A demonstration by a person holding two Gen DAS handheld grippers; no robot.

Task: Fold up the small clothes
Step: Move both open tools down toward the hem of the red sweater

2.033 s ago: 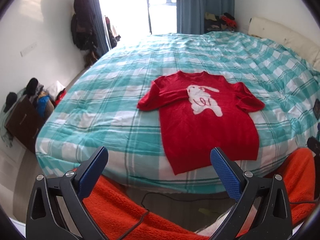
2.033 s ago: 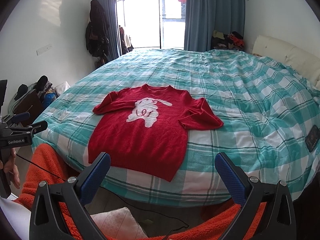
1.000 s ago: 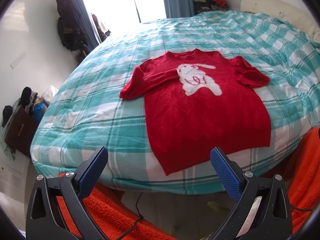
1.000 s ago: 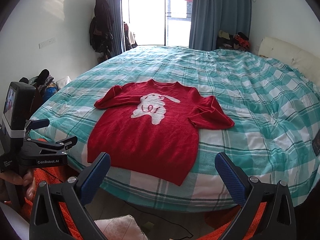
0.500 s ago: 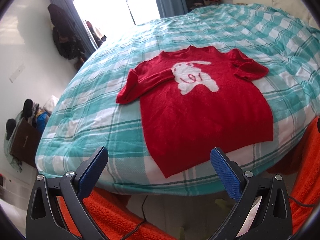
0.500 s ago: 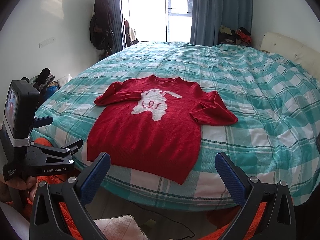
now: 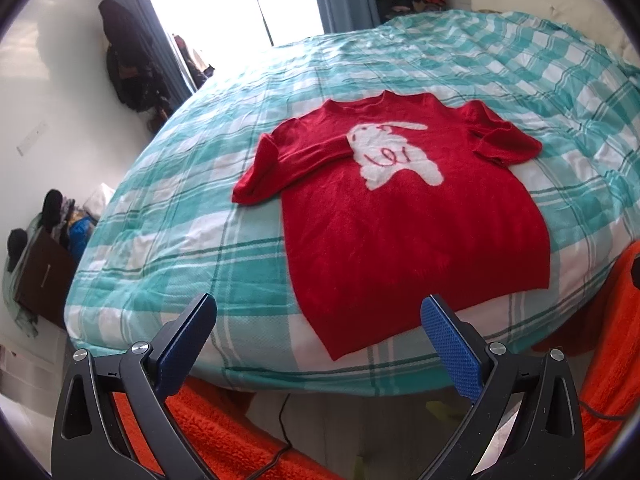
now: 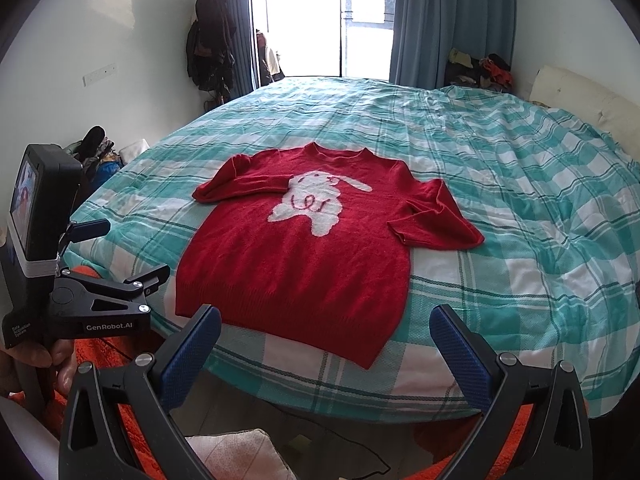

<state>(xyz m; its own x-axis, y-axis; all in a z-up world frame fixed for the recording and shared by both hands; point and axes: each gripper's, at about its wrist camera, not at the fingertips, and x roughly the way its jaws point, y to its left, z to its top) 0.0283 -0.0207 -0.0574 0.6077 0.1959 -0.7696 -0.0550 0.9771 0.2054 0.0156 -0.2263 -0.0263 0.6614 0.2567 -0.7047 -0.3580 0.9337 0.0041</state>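
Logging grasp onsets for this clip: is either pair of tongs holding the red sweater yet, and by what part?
Nothing is held. Left tongs and right tongs are open, short of the red sweater lying flat.

Teal-and-white checked bed [image 8: 500,184] under white walls [image 8: 132,40]; blue curtains [image 8: 448,20] flanking bright glass door [image 8: 320,20]; dark coats [image 8: 210,36] hanging left.
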